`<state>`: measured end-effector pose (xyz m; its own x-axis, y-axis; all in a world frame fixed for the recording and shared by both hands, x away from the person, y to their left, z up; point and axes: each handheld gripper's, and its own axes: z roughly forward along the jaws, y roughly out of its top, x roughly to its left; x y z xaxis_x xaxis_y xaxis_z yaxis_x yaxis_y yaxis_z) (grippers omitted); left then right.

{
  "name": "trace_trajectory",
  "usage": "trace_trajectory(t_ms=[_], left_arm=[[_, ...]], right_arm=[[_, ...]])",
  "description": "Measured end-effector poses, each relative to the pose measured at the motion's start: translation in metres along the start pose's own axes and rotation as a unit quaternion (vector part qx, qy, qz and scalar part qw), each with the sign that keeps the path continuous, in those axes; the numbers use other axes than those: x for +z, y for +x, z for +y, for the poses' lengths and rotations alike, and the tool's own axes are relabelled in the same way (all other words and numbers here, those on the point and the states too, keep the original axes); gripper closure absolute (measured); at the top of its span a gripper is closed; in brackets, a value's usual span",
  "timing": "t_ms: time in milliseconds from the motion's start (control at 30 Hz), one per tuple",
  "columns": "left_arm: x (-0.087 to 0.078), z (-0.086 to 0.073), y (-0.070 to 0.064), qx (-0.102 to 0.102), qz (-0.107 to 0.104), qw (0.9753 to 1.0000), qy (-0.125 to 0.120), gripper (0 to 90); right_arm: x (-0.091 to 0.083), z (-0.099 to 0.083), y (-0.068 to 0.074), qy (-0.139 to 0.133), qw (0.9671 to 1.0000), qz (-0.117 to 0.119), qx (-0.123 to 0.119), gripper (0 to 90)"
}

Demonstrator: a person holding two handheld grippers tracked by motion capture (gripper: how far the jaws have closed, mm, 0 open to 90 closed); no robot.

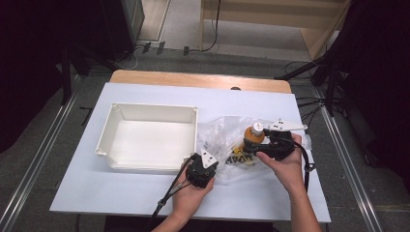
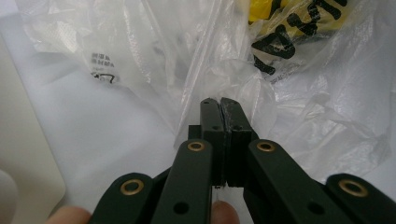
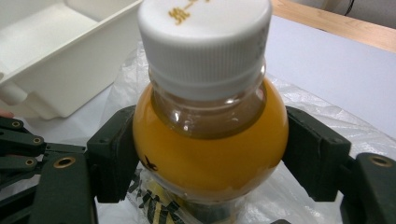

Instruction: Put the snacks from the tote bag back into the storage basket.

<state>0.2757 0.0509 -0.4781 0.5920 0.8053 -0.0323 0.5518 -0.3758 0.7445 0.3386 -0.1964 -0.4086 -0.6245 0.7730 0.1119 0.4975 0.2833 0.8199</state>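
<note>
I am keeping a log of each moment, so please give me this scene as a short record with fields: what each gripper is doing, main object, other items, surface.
left gripper: shut, pinching a fold of the clear plastic bag
right gripper: shut on the orange bottle, jaws at its shoulder
bottle: upright, white cap on, lower part in the bag
other item: white tray, left of the bag
surface: pale sheet over a wooden table
</note>
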Motion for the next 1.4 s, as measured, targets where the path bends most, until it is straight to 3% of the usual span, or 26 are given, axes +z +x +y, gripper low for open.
trace_trajectory(t_ms=[200,733,1167,1400], left_arm=[[0.000,0.000,0.000,-0.001,0.000,1.0000,-0.001,90.0],[0.000,0.000,-0.001,-0.001,0.000,1.0000,-0.003,90.0],[0.000,0.000,-0.001,-0.001,0.001,1.0000,-0.003,90.0],[0.000,0.000,-0.001,-0.001,0.001,1.0000,-0.003,90.0]], right_arm=[[0.001,0.008,0.001,0.025,0.9995,-0.003,-0.017,27.9],[0.004,0.014,0.002,0.055,0.9984,0.000,-0.016,30.0],[0.003,0.017,0.004,0.058,0.9982,0.000,-0.014,30.8],[-0.006,0.031,0.012,0.052,0.9980,-0.003,-0.037,30.8]])
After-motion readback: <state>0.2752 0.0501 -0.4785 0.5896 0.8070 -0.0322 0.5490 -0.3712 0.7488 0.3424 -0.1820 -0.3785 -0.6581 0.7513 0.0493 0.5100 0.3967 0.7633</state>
